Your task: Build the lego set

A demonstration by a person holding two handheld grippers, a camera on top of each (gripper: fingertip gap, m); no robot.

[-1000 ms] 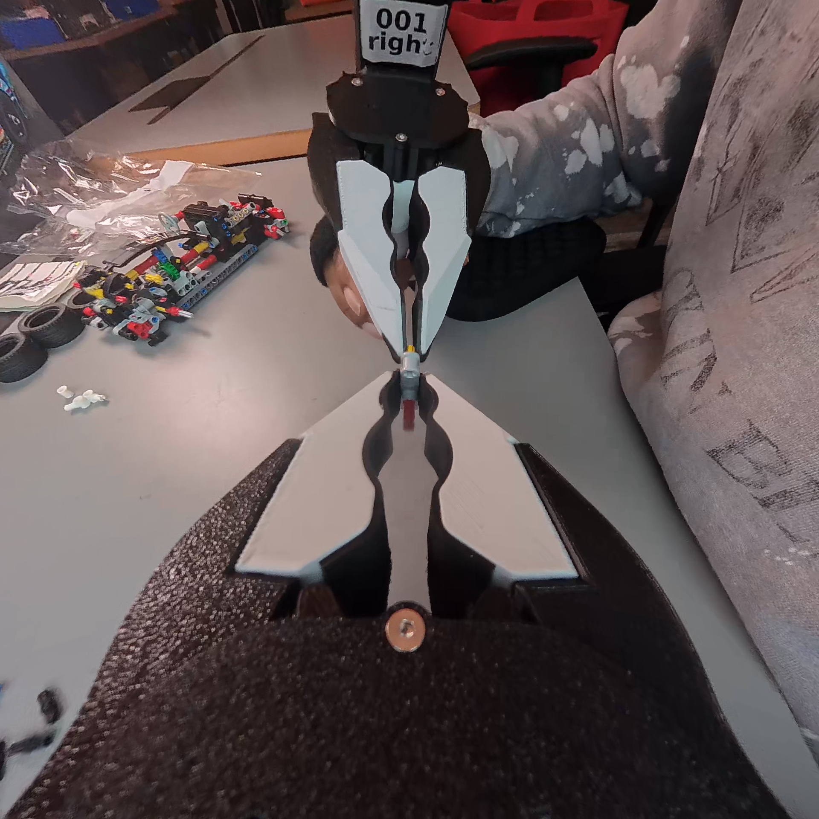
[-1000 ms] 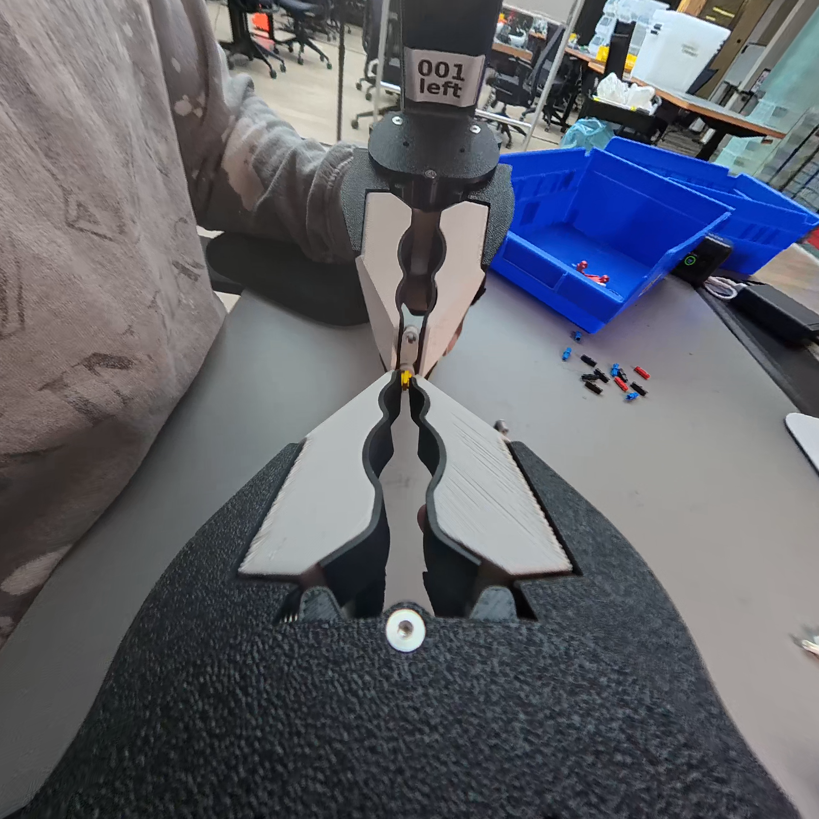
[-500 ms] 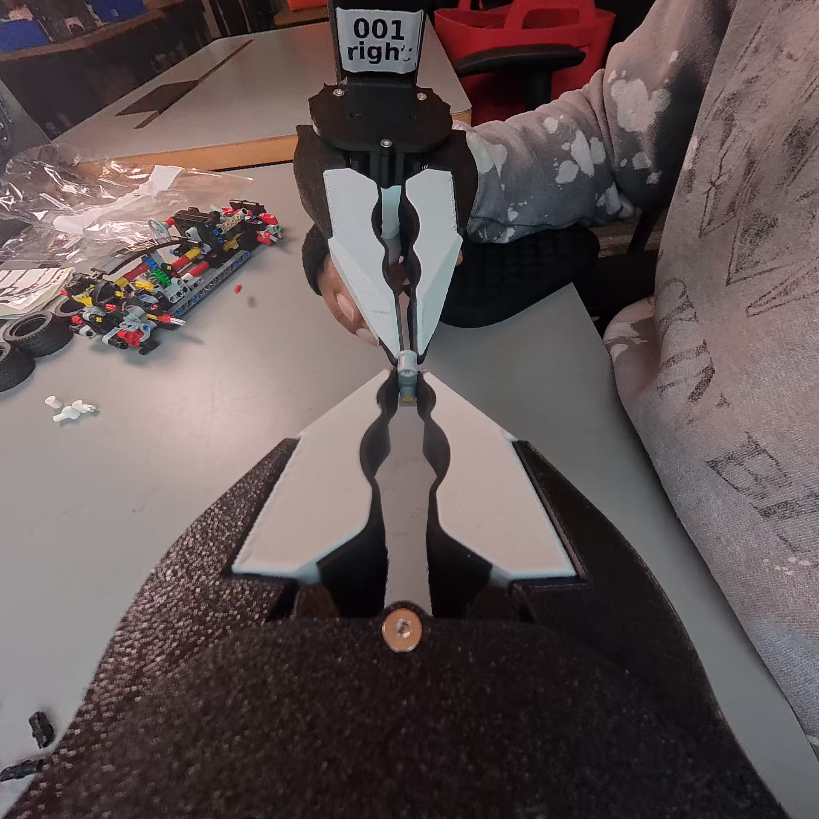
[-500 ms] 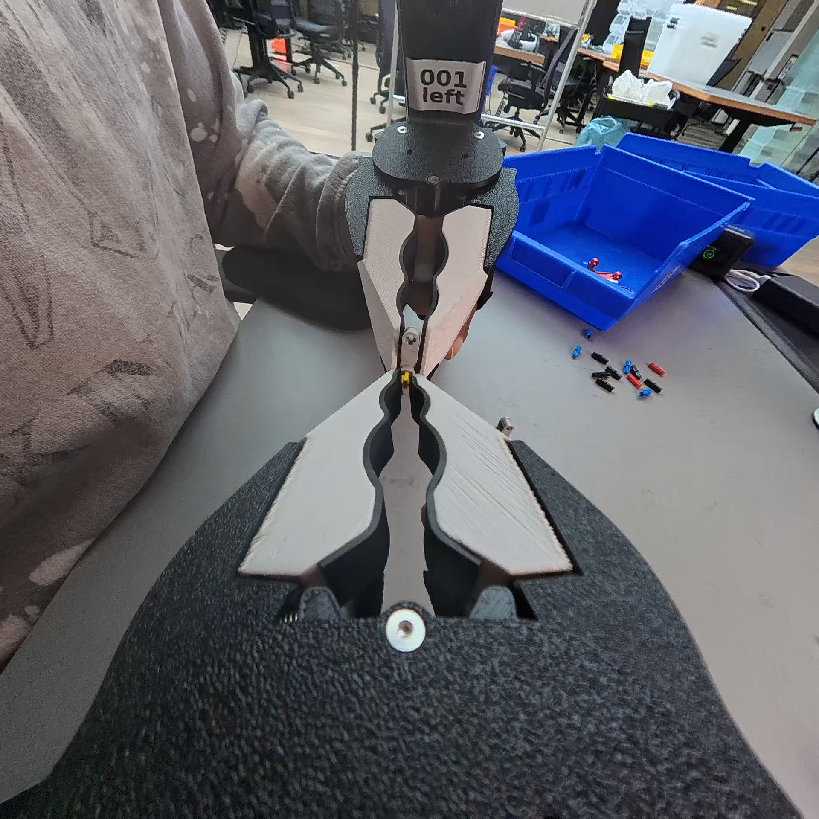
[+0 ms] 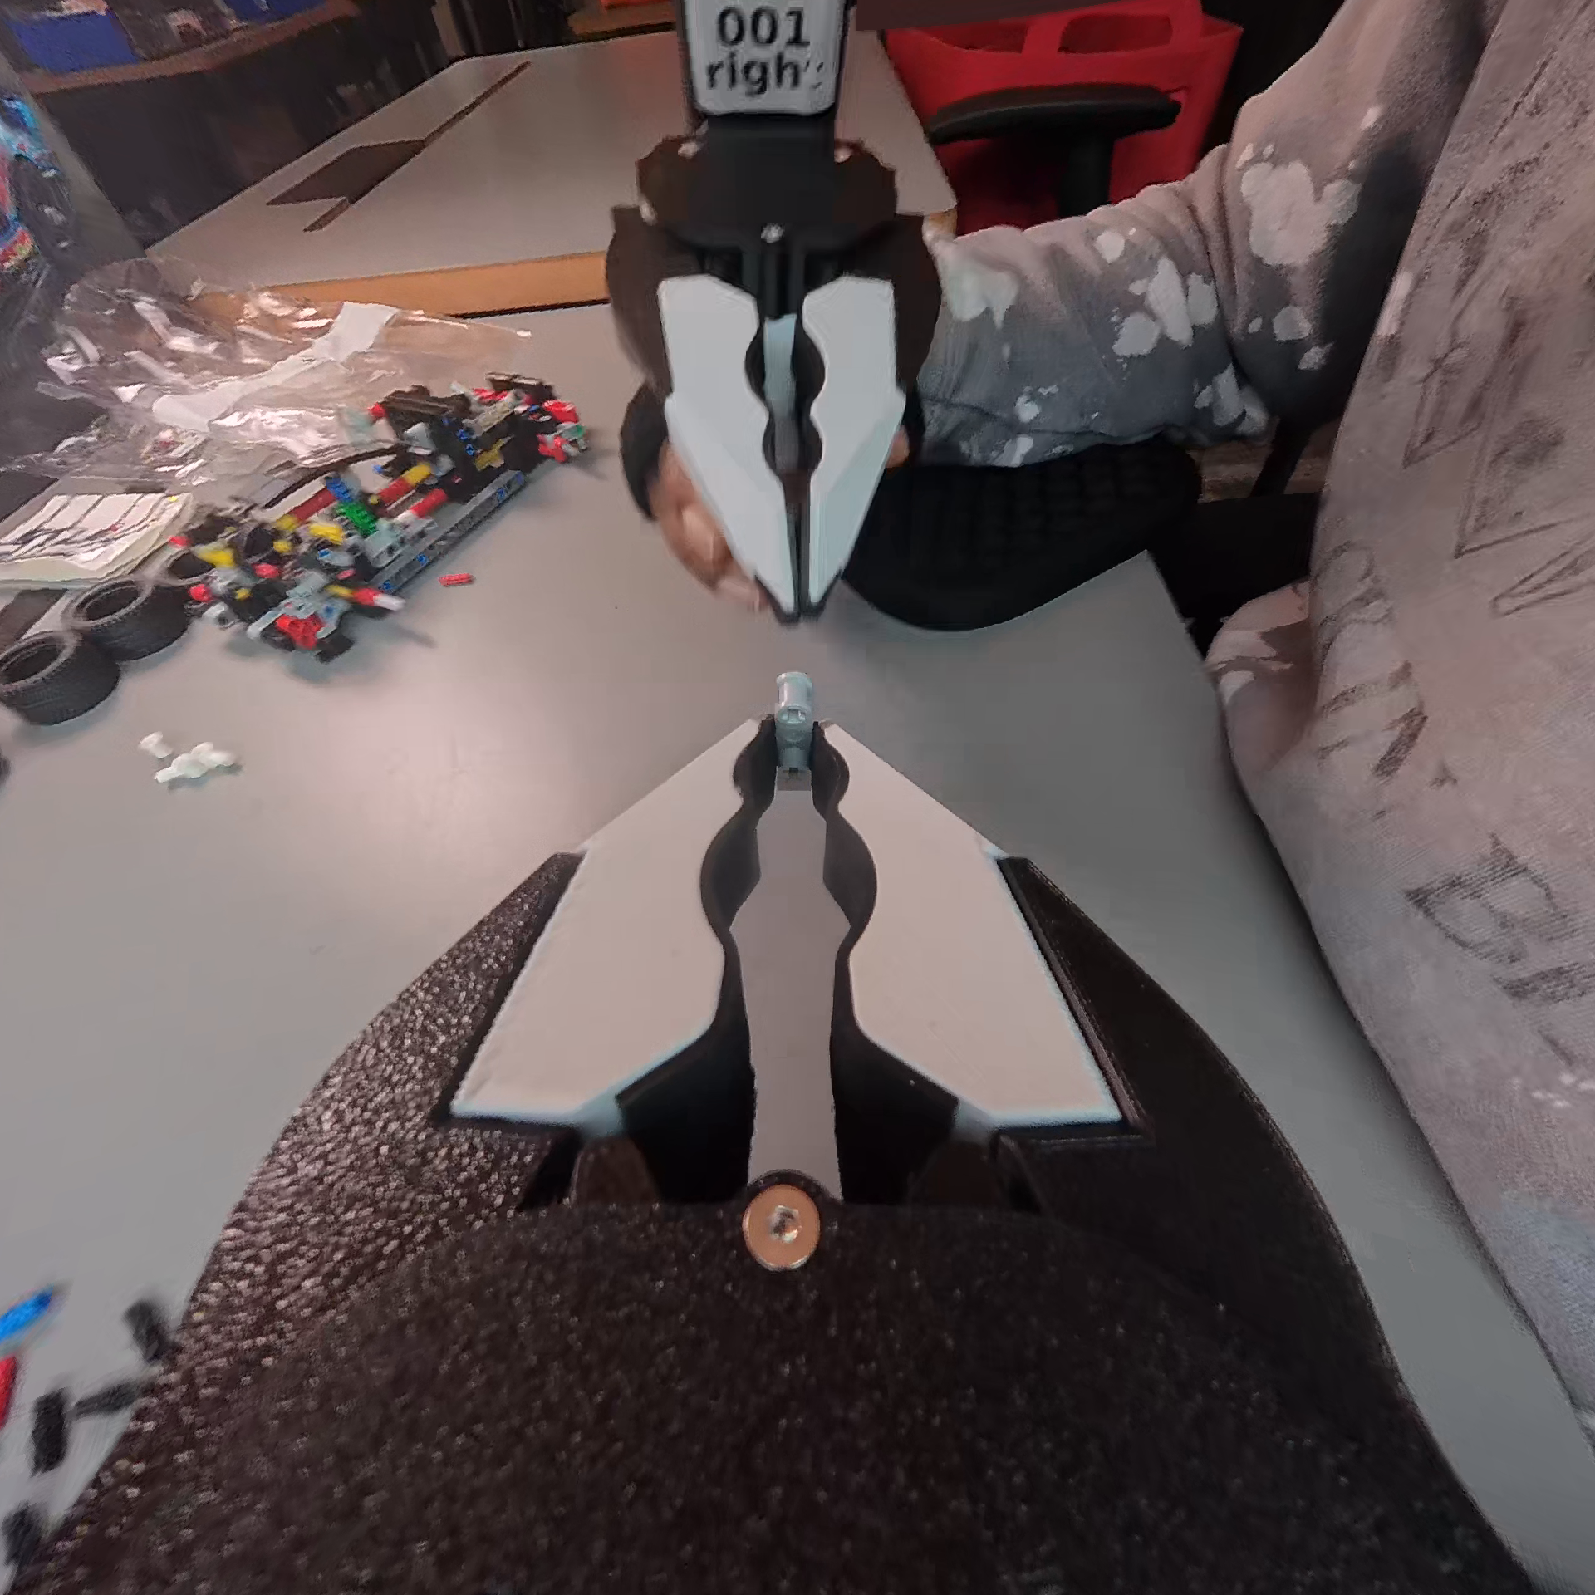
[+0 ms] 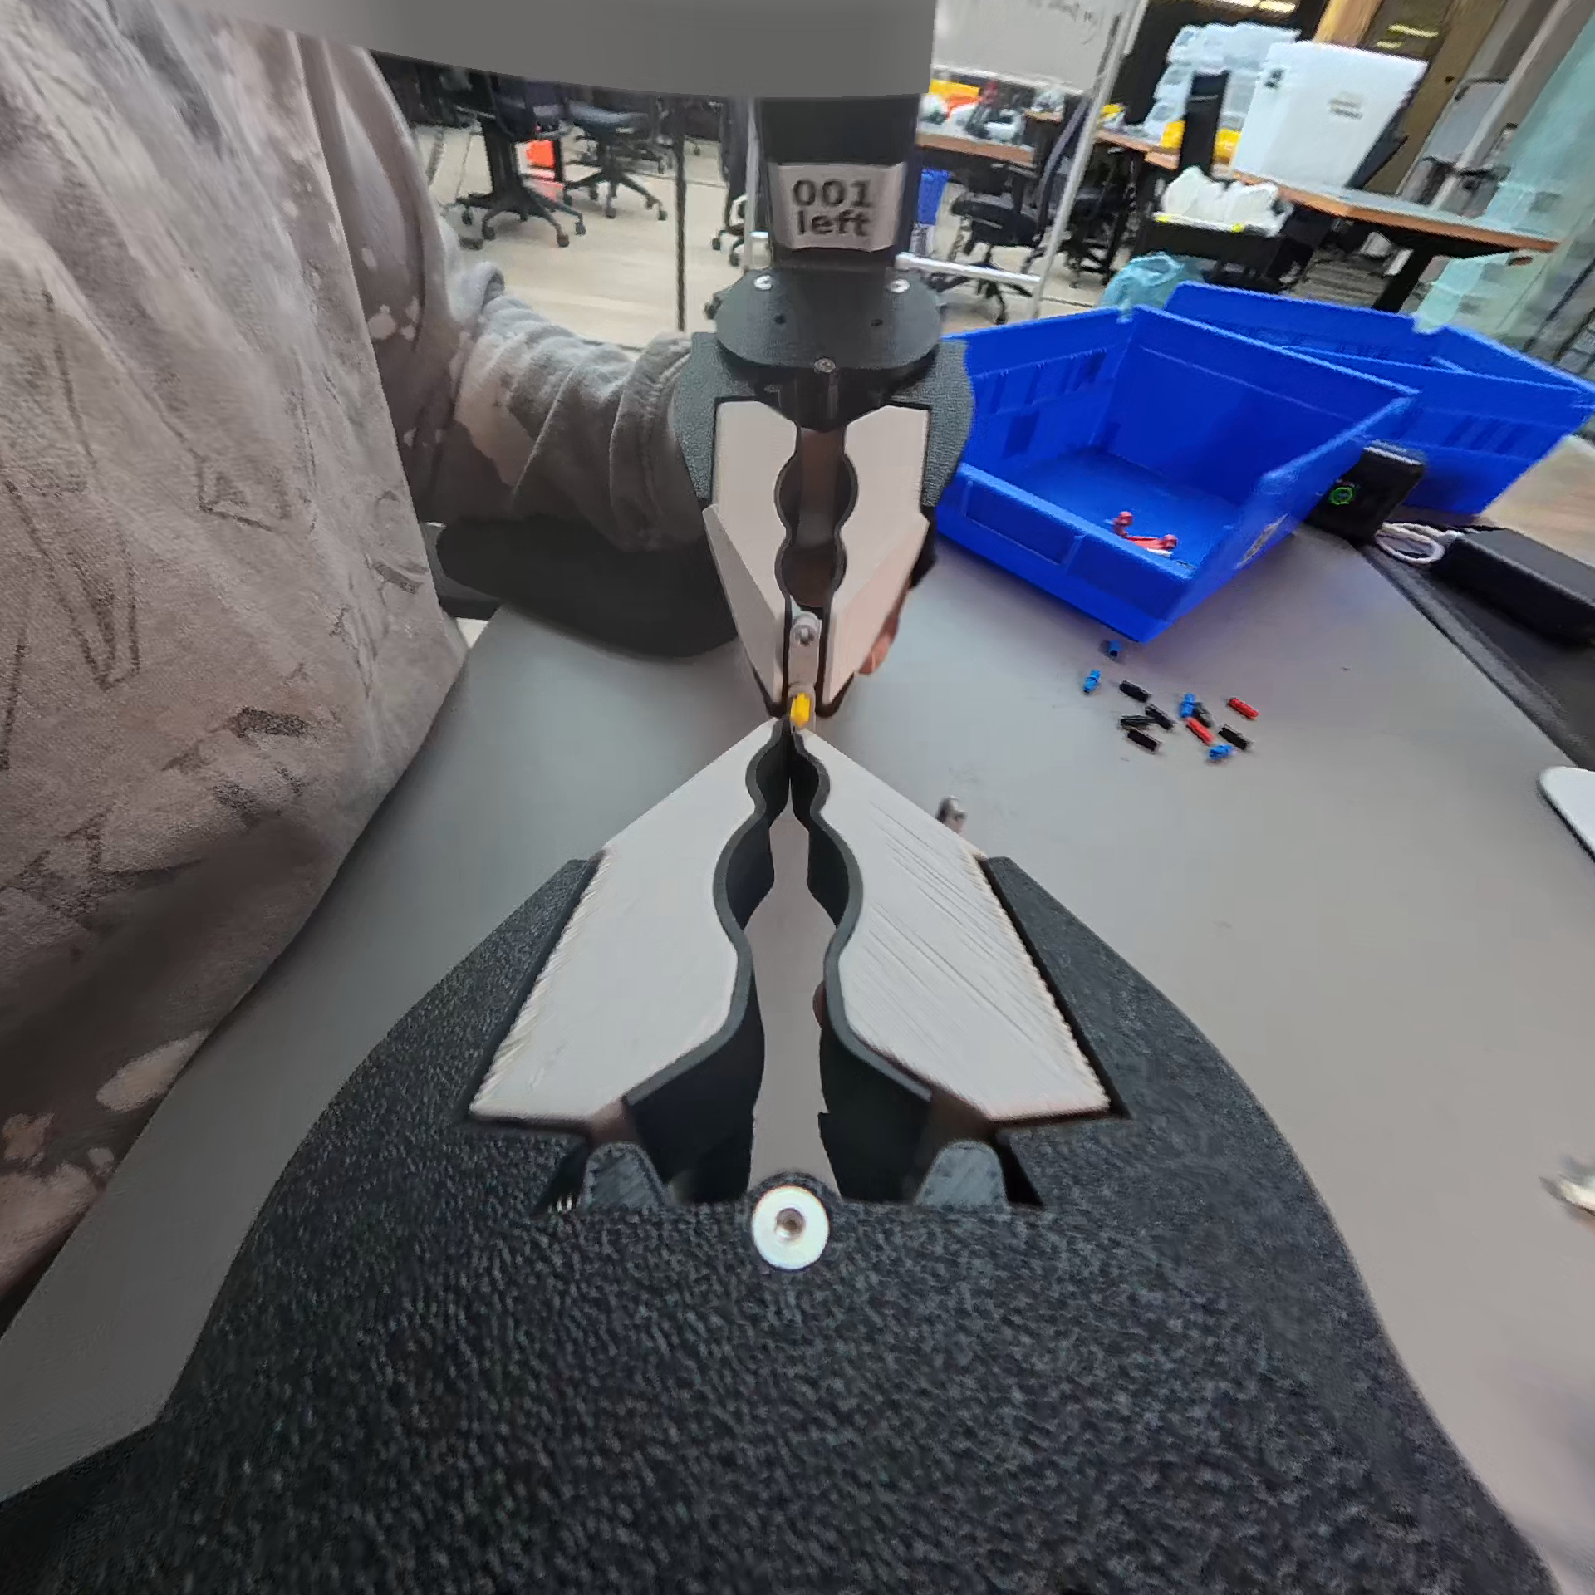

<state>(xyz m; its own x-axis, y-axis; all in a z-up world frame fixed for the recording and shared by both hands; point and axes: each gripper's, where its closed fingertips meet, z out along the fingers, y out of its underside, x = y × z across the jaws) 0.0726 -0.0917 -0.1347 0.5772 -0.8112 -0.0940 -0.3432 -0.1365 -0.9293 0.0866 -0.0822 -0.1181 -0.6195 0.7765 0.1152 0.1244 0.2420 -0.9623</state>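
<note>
Apart now: half a second ago the two grippers were meeting tip to tip, and the right gripper (image 5: 790, 608) is sitting back from the left gripper (image 5: 792, 734), with bare grey table (image 5: 431, 863) showing between them. The left one is pinching a small grey connector piece (image 5: 792, 716), its jaws narrowed onto it, the piece poking out past the tips. The right one's jaws are pressed together at the tips; whether anything sits between them cannot be told.

From the left wrist view, the half-built car chassis (image 5: 380, 518) is lying well off to the far side, a bristle of red, yellow, blue and black beams, with knobbly black tyres (image 5: 78, 639) beside it, crinkled clear plastic bags (image 5: 233, 380) behind and a white sheet (image 5: 78, 526) just by. A few pale bits (image 5: 185, 755) are lying alone on the table.

Switching to the right wrist view, things the other camera is missing: a yellow tip (image 6: 799, 708) is showing at the end of the piece in the left gripper (image 6: 798, 690), right above the right gripper (image 6: 787, 734). Glossy blue bins (image 6: 1165, 483) are standing beyond, with red parts (image 6: 1144, 535) in the nearer one and a scatter of tiny black, blue and red pins (image 6: 1174, 716) just in front. Both gripper bodies are showing pebbled black housings and flat, pale, wavy-edged fingers (image 6: 932, 949).
</note>
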